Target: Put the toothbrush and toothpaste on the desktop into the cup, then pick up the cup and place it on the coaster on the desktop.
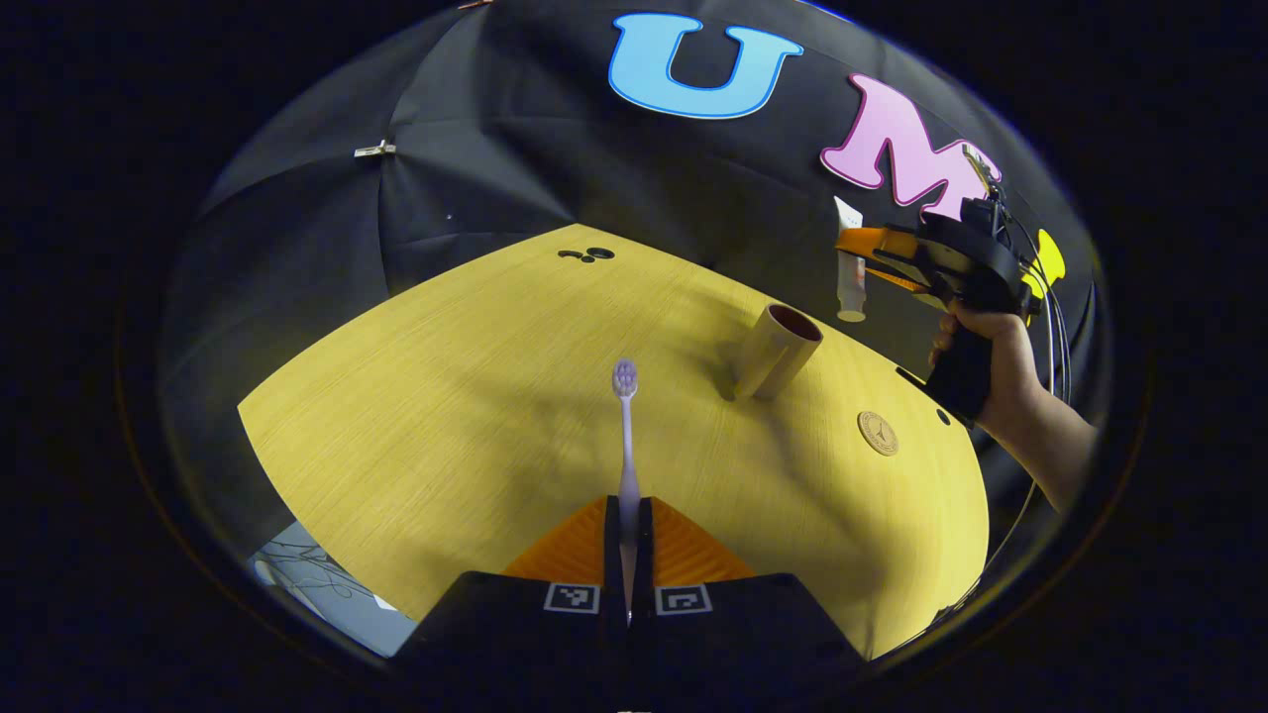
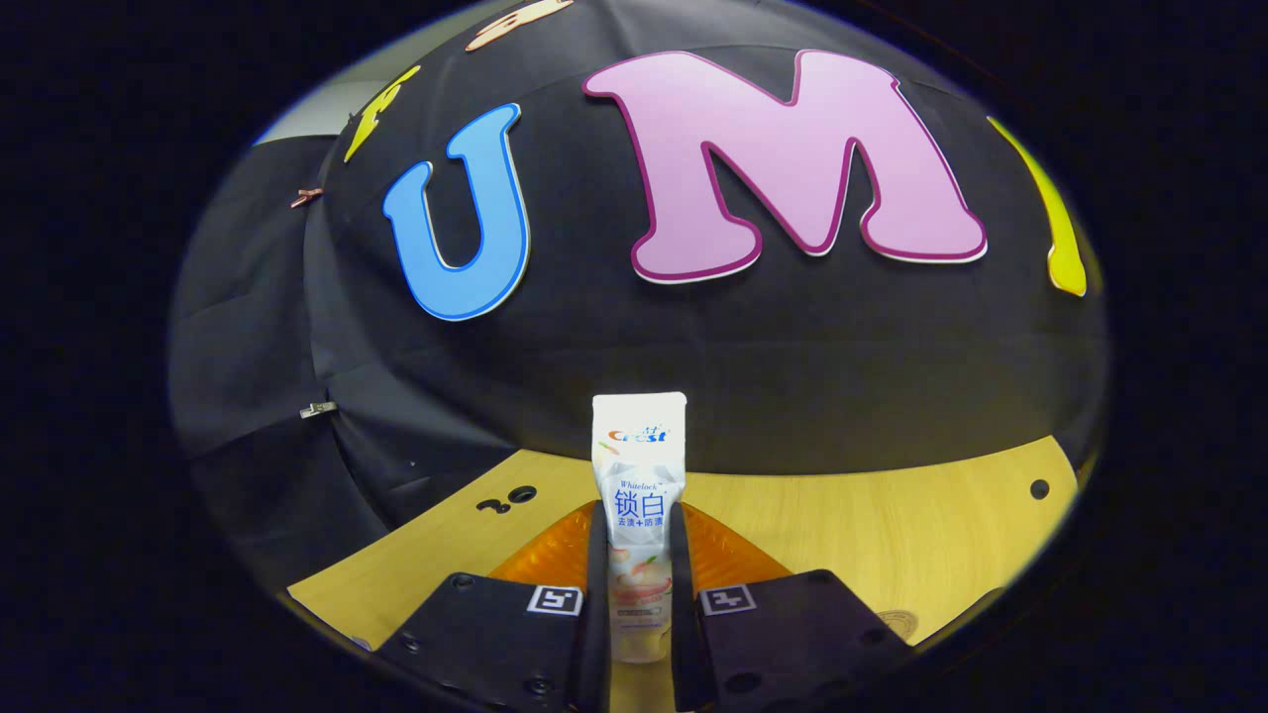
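Observation:
My left gripper (image 1: pixel 628 520) is shut on the handle of a pale lilac toothbrush (image 1: pixel 626 436), which points forward with its bristled head over the wooden desktop (image 1: pixel 446 416). A beige cup (image 1: pixel 778 352) with a dark inside stands on the desktop ahead and to the right. A round tan coaster (image 1: pixel 878 433) lies nearer, right of the cup. In the left gripper view the right gripper (image 1: pixel 860 259), held in a hand (image 1: pixel 991 347), hangs above and right of the cup with the white toothpaste tube (image 1: pixel 849 272) upright in it. My right gripper (image 2: pixel 639 555) is shut on the toothpaste tube (image 2: pixel 639 495).
Small dark holes (image 1: pixel 589 254) mark the desktop near its far edge, and another hole (image 2: pixel 1038 488) sits by its right end. The black cloth wall (image 1: pixel 555 168) closes the back. A pale floor patch (image 1: pixel 297 574) shows past the desk's near left corner.

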The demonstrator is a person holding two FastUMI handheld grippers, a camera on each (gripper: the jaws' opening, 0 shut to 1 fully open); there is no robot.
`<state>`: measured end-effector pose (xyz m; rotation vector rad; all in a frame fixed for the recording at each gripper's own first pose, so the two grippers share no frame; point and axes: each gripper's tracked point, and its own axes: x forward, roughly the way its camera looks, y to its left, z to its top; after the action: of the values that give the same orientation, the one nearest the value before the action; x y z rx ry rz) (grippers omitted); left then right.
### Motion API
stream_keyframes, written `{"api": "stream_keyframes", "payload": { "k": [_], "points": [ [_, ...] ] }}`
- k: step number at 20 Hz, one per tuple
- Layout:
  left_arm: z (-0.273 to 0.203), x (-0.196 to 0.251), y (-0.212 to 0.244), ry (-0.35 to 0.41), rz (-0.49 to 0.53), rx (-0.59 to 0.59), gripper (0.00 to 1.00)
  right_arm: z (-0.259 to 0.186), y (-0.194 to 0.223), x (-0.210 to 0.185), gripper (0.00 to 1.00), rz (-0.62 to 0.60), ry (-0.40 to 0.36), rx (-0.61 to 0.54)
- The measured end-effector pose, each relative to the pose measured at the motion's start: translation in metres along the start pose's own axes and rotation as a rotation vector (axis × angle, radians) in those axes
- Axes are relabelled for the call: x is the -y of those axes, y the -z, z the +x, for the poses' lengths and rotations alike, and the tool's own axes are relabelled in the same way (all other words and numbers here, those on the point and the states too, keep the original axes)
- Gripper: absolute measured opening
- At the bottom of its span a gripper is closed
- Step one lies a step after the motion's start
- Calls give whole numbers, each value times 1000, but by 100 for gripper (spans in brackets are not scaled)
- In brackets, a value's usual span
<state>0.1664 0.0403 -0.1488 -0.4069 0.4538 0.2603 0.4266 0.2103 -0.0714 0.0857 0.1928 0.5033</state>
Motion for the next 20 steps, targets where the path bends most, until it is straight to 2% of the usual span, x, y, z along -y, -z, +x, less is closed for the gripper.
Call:
{"api": "stream_keyframes", "payload": {
  "k": [4,6,7,8,9,10,11,13,14,15,16,17,18,20],
  "points": [
    [7,9,-12,28,61,39,6,23,15,-9,28,-31,-15,26],
    [10,15,-14,49,60,50,6,31,24,-11,28,-44,-22,27],
    [15,18,-16,59,54,55,6,35,33,-12,22,-62,-29,28],
    [16,18,-18,62,49,59,6,37,38,-12,28,-75,-32,25],
    [18,20,-20,69,42,64,6,39,43,-11,28,-83,-31,23],
    [17,22,-23,71,33,67,11,41,49,-9,29,-85,-28,27],
    [16,24,-25,71,28,65,6,42,53,-10,31,-84,-28,29],
    [17,30,-31,67,14,65,6,42,64,-11,32,-86,-34,20],
    [15,33,-35,65,12,68,6,42,70,-12,27,-87,-39,11],
    [13,33,-39,62,13,70,6,40,75,-13,35,-90,-42,1],
    [12,33,-42,61,14,72,6,37,78,-15,37,-88,-47,-5],
    [15,34,-45,60,16,74,11,34,80,-12,50,-89,-35,-3],
    [18,36,-48,64,17,75,6,31,79,-12,43,-84,-38,-2],
    [24,40,-52,70,22,77,6,23,80,-12,72,-74,-43,-11]
  ]
}}
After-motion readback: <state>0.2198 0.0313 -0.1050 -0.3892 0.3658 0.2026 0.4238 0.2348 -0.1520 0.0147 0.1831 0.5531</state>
